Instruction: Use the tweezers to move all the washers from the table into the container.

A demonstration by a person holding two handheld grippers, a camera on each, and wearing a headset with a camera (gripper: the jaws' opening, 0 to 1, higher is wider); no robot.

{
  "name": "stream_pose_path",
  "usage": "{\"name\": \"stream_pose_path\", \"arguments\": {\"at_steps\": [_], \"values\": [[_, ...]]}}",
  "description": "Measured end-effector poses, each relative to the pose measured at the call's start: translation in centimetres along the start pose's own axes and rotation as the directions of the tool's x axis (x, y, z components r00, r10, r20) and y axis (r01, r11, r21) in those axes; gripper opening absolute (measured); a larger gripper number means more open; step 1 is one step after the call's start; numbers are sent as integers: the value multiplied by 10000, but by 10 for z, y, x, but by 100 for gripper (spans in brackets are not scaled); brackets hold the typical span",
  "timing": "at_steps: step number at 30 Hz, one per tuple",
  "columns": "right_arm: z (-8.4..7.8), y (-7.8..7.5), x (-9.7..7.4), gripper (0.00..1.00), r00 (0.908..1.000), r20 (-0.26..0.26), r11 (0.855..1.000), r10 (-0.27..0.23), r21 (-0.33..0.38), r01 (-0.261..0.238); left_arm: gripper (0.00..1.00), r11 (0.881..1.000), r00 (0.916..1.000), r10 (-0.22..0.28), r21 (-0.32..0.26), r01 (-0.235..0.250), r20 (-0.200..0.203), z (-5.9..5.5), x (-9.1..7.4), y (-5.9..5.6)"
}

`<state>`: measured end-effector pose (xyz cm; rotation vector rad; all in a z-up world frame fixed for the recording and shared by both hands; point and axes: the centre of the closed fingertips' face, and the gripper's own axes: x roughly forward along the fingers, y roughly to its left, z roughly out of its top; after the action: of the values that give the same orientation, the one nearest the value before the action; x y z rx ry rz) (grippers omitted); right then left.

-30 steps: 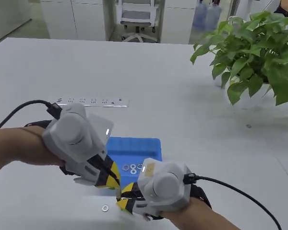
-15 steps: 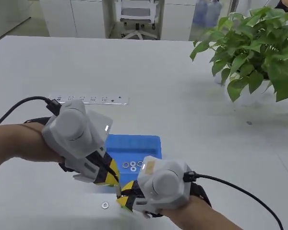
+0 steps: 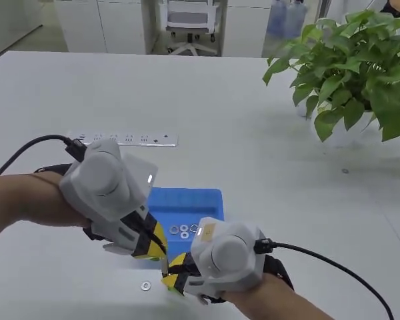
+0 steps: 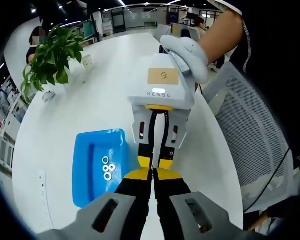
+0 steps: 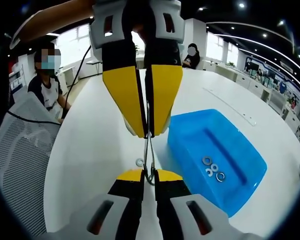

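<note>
- Container (image 3: 187,202), a blue shallow tray: is sitting on the white table (image 3: 253,113) just past the spot where the two grippers are meeting tip to tip. In the left gripper view it is lying to the left of the jaws, and in the right gripper view to the right of them.
- Left gripper (image 4: 152,173), grey body with yellow-and-black jaws: is reaching in from the left side of the head view and facing the other gripper head-on. Its jaws are pressing together on the tweezers.
- Right gripper (image 5: 149,176), same build: is pointing back at the left one from the near edge of the head view. Its jaws are also pinching together, on the looped end of the tweezers.
- Tweezers (image 5: 149,160), thin bare metal: are spanning the short gap between the two sets of jaw tips, with both grippers clamping them.
- Washers (image 5: 213,169), three small metal rings: are lying close together on the container's floor, beside the grippers' tips.
- Loose washer (image 5: 139,162), a single ring: is lying flat on the table just beside the tweezers, on the far side of the grippers from the container.
</note>
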<state>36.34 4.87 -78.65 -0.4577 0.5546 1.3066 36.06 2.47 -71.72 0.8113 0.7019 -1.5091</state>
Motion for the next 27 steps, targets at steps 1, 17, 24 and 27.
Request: {"name": "stream_pose_path", "arguments": {"at_steps": [1, 17, 24, 27], "values": [[1, 0, 0, 9, 10000, 7, 10000, 3, -1, -3, 6, 10000, 10000, 7, -2, -7, 1, 0, 0, 0], [11, 3, -9, 9, 10000, 66, 10000, -32, -74, 33, 6, 9998, 9998, 193, -56, -193, 59, 10, -13, -4], [19, 5, -14, 9, 9999, 135, 9999, -12, -117, 13, 6, 9996, 9996, 290, -45, -290, 74, 14, -21, -7], [23, 6, -16, 9, 9999, 141, 9999, -26, -163, 28, 6, 9994, 9994, 338, -45, -338, 93, 16, -25, -8]]}}
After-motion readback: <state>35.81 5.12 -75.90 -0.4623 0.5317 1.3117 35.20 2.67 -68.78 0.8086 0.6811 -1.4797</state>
